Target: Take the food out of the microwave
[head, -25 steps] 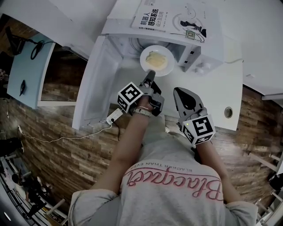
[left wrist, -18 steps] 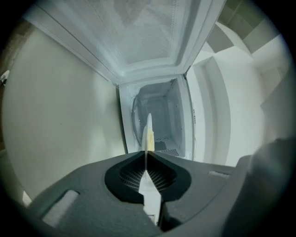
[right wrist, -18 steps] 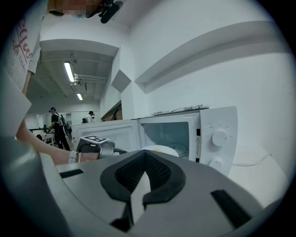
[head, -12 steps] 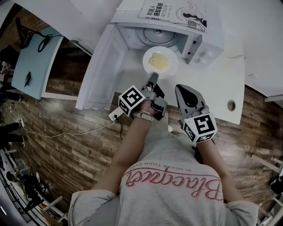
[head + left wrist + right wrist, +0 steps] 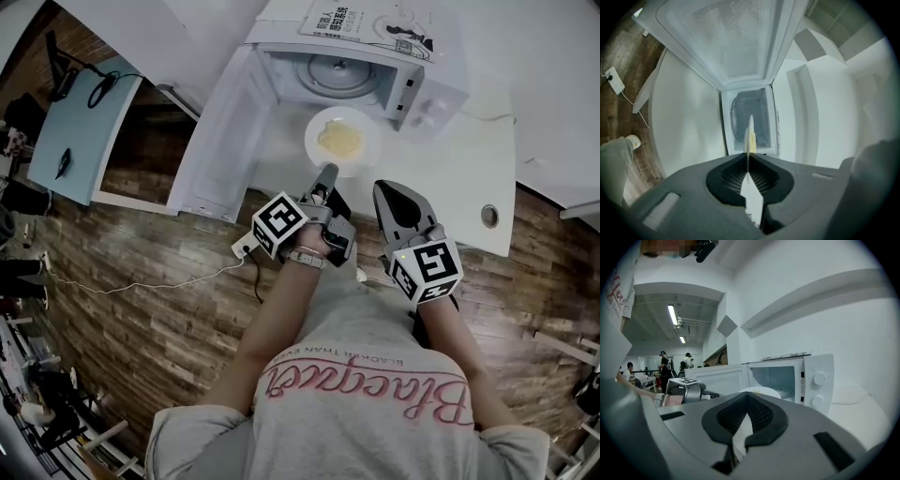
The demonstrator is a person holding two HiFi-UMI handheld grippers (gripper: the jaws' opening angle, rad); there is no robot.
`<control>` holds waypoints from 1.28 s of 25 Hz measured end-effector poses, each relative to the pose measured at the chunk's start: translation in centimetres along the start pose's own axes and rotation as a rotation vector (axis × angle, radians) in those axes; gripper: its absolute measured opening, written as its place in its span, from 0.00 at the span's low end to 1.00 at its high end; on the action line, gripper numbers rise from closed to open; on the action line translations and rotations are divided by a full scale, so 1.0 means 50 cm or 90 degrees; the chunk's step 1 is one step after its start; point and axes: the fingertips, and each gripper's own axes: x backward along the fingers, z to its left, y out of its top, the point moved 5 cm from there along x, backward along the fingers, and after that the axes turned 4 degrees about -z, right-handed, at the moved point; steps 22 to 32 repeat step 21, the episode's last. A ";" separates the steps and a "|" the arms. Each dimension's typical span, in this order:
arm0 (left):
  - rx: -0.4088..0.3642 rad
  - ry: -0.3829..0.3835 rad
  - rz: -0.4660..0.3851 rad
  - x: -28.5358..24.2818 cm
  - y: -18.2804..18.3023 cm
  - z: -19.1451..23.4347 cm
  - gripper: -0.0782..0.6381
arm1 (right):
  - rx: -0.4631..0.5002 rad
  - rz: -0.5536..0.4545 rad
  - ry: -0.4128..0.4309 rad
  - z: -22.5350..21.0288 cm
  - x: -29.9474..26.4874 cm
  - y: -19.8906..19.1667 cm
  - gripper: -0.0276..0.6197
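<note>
A white plate (image 5: 342, 141) with yellow food (image 5: 338, 140) hangs level over the white table (image 5: 469, 159), just in front of the open microwave (image 5: 342, 73). My left gripper (image 5: 326, 172) is shut on the plate's near rim. The left gripper view shows the plate (image 5: 750, 133) edge-on between the pads, with the empty microwave cavity (image 5: 751, 115) behind it. My right gripper (image 5: 382, 189) is shut on nothing, to the right of the plate and a little nearer the person. The right gripper view shows the plate (image 5: 760, 391) beyond its closed jaws.
The microwave door (image 5: 223, 127) stands swung open to the left. A book (image 5: 370, 21) lies on top of the microwave. There is a round hole (image 5: 489, 217) in the table's right part, and a power strip (image 5: 244, 247) on the wooden floor. People stand far off (image 5: 663, 363).
The plate has come out of the microwave mouth toward the person, held by the left gripper. Both grippers have drawn back from the microwave.
</note>
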 end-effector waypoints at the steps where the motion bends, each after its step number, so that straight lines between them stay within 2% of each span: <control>1: 0.000 -0.002 0.000 0.006 -0.003 -0.002 0.13 | 0.002 0.000 0.001 0.003 0.004 0.000 0.05; 13: 0.007 -0.012 -0.006 0.060 -0.042 -0.018 0.13 | 0.002 0.000 0.018 0.023 0.048 -0.004 0.05; 32: 0.004 -0.016 -0.011 0.075 -0.051 -0.031 0.13 | 0.000 -0.002 0.028 0.027 0.060 -0.002 0.05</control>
